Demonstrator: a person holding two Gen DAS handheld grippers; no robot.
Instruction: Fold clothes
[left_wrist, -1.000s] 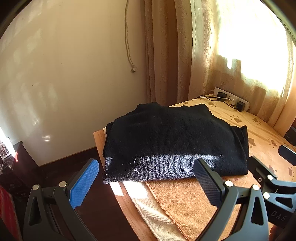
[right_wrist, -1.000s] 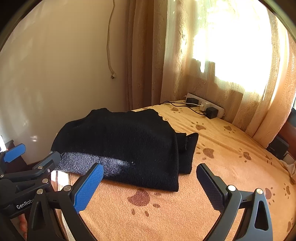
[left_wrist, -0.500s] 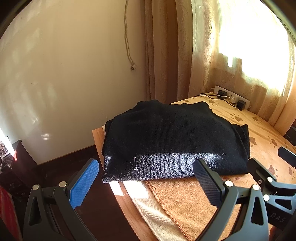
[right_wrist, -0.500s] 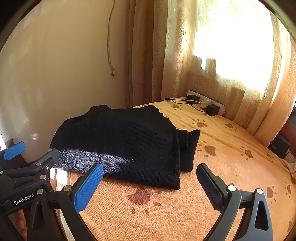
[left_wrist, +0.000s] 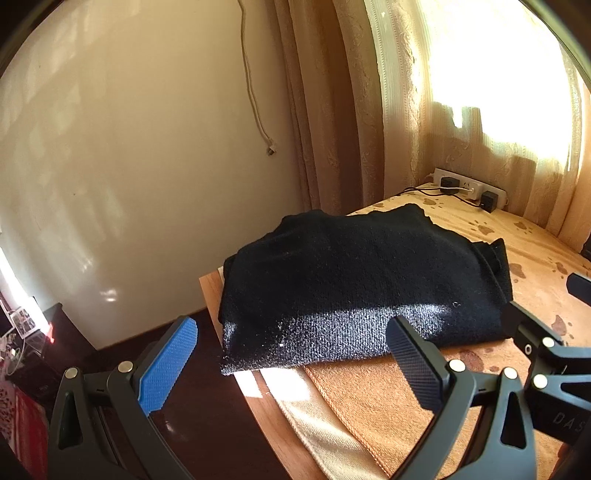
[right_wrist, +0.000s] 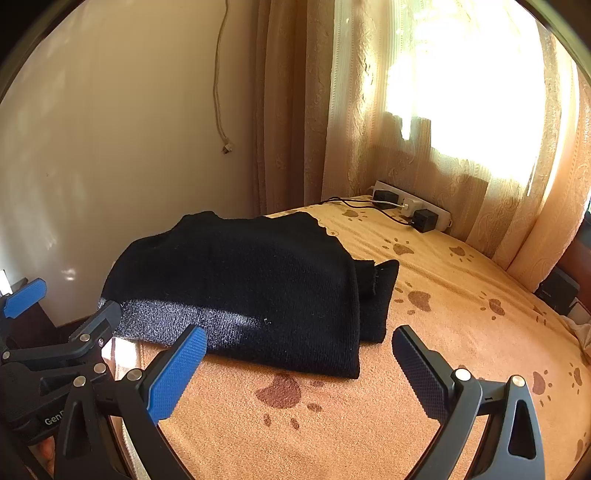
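The folded black knit sweater (left_wrist: 362, 284) lies just ahead of both grippers – jaws wide, empty (left (left_wrist: 291, 354) maybe nearer).

A black knitted garment (left_wrist: 365, 284) lies folded into a thick, roughly rectangular bundle on an orange towel with brown paw prints (right_wrist: 424, 332), close to the towel's left edge and near the wall. Its top surface is smooth and slightly domed. A band of sunlight falls across its near edge, turning the knit grey there. On its right side a folded layer, perhaps a sleeve (right_wrist: 380, 295), sticks out from under the top layer and rests flat on the towel.
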